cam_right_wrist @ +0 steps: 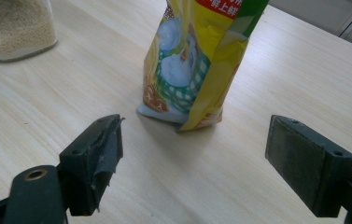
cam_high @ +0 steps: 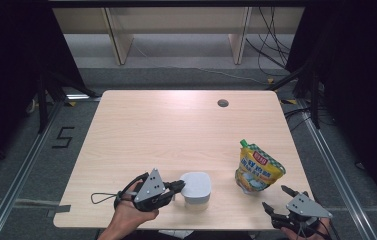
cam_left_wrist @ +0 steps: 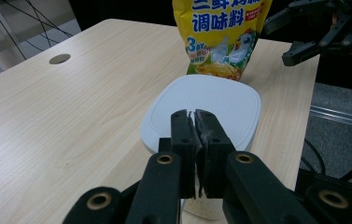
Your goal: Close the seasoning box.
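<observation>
We are pressing our left gripper (cam_left_wrist: pixel 194 116), jaws together, at the white-lidded clear jar (cam_left_wrist: pixel 201 109); our right gripper (cam_right_wrist: pixel 194 158) is gaping before the yellow stand-up seasoning pouch (cam_right_wrist: pixel 192 60).

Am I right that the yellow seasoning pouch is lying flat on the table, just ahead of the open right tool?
Not quite: the yellow seasoning pouch stands upright on the table, as the right gripper view shows. The rest holds: it is just ahead of the open right tool.

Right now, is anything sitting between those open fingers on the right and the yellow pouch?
Nothing visible. The right gripper faces the yellow pouch with bare table between; the white-lidded jar stands off to the side, by the left gripper.
</observation>
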A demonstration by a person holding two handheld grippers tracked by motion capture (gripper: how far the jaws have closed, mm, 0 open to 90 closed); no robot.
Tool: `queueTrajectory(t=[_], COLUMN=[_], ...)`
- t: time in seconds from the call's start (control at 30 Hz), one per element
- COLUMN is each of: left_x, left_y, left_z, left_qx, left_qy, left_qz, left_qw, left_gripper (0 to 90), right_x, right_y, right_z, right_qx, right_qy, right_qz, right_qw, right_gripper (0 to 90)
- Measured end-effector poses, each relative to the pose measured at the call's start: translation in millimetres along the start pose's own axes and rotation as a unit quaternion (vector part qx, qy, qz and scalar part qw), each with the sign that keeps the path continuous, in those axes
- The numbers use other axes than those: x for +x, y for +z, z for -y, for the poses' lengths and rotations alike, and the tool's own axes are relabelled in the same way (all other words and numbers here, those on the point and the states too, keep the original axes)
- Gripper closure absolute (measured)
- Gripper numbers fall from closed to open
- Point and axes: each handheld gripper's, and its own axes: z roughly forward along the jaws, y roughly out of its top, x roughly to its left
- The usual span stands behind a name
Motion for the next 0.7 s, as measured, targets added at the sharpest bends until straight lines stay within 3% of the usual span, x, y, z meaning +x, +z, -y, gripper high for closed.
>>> queueTrajectory(t=[0.03, 0.23, 0.3, 0.33, 0.4, 0.5, 0.57, 0.67, 0.7], left_x=[1.0, 6.7, 9.0, 8.7, 10.5, 11.4, 13.2, 14.9, 16.7], left_y=[-2.2, -12.7, -15.7, -15.8, -17.5, -17.8, -20.2, -22.9, -24.7], left_z=[-0.3, 5.6, 7.4, 9.3, 12.0, 16.3, 18.6, 23.9, 25.9], left_qx=[0.002, -0.01, -0.002, -0.006, 0.002, -0.002, 0.001, -0.001, 0.002], left_qy=[0.003, -0.027, -0.024, -0.034, -0.035, -0.051, -0.051, -0.07, -0.065], left_qz=[0.0, 0.005, -0.002, -0.005, -0.011, -0.016, -0.021, -0.028, -0.03], left_qw=[1.0, 0.9996, 0.9997, 0.9994, 0.9993, 0.9986, 0.9985, 0.9971, 0.9974], left_gripper=[83.6, 69.1, 61.0, 58.3, 52.2, 42.2, 38.2, 34.7, 34.0], right_x=[-1.1, 1.2, -0.2, 2.0, 1.3, 0.2, 0.2, 0.3, -0.1], right_y=[0.2, 0.7, 0.9, 0.3, 0.7, 1.9, 1.9, 1.1, 1.0], right_z=[0.3, 1.1, 0.6, 0.9, 0.9, 1.0, 1.0, 1.1, 1.3], right_qx=[-0.002, 0.001, -0.001, 0.002, 0.002, 0.001, 0.001, 0.002, 0.001], right_qy=[-0.009, -0.001, -0.004, 0.009, 0.005, -0.003, -0.003, 0.003, 0.002], right_qz=[0.003, 0.002, 0.001, 0.001, 0.001, -0.001, -0.002, -0.006, -0.004], right_qw=[1.0, 1.0, 1.0, 1.0, 1.0, 1.0, 1.0, 1.0, 1.0], right_gripper=[20.1, 20.0, 20.1, 20.1, 20.0, 20.0, 20.1, 20.1, 20.0])
